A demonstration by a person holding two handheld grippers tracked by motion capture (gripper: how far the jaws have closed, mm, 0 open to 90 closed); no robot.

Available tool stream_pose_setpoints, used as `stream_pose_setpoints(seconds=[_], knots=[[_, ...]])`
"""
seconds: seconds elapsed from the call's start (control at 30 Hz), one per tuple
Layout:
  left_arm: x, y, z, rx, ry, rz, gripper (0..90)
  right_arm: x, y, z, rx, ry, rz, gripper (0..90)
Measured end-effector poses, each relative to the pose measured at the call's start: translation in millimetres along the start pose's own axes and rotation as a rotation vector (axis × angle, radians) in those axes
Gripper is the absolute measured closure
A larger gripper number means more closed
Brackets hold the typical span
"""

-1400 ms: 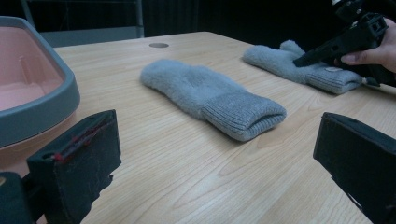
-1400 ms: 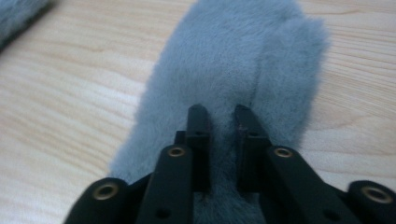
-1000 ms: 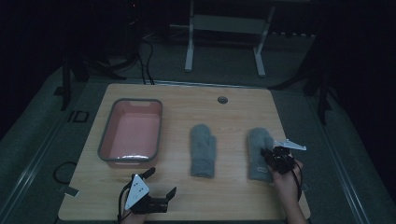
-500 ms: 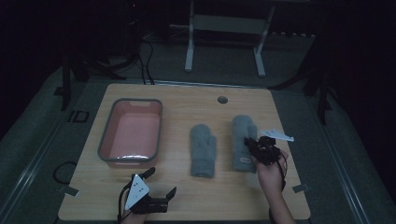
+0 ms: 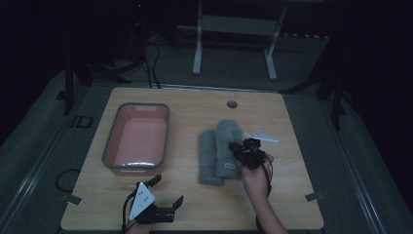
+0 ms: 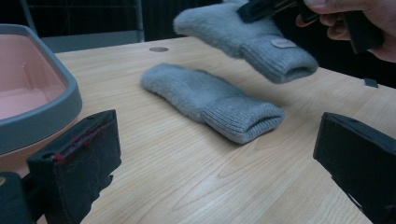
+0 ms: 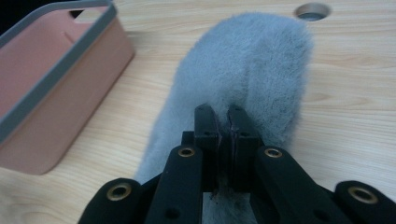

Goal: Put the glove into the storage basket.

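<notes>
Two grey knitted mittens are on the wooden table. One mitten [image 5: 208,158] [image 6: 210,100] lies flat at mid-table. The other mitten [image 5: 227,141] [image 6: 247,32] [image 7: 252,60] hangs lifted just to its right, partly over it. My right gripper [image 5: 238,148] [image 7: 222,119] is shut on this raised mitten, pinching its fabric near the cuff. My left gripper [image 5: 166,191] [image 6: 215,163] rests near the front edge, open, with nothing between its jaws. It points toward the lying mitten.
A pink bin with a grey rim [image 5: 109,146] [image 6: 42,116] [image 7: 56,79] stands at the left of the table, nothing visible inside it. A round cable hole [image 5: 232,104] [image 7: 312,9] sits near the far edge. Bare wood lies right of the mittens.
My right gripper has carried its mitten leftward and slightly up, from the right side of the table to beside the other mitten. The left gripper has stayed put.
</notes>
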State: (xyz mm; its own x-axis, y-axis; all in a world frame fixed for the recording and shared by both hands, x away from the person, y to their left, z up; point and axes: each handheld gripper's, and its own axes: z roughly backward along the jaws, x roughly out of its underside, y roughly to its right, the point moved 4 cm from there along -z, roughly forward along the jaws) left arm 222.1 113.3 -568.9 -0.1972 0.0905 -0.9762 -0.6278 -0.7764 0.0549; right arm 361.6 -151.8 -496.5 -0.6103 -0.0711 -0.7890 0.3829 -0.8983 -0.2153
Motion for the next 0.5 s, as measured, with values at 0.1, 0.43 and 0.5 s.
stream_pose_setpoints(seconds=[0.1,0.43,0.5], knots=[[-0.1,-0.1,0.6,-0.001,0.001,0.001,1.1,1.3,-15.9,-7.1,-0.014,-0.01,0.016,85.0],[-1.0,-0.5,2.8,0.002,0.007,0.006,1.1,15.8,-37.6,-30.2,-0.038,-0.051,-0.01,84.9],[-1.0,-0.2,2.2,0.006,0.008,0.008,1.1,24.0,-35.3,-37.9,-0.032,-0.068,-0.03,84.6]])
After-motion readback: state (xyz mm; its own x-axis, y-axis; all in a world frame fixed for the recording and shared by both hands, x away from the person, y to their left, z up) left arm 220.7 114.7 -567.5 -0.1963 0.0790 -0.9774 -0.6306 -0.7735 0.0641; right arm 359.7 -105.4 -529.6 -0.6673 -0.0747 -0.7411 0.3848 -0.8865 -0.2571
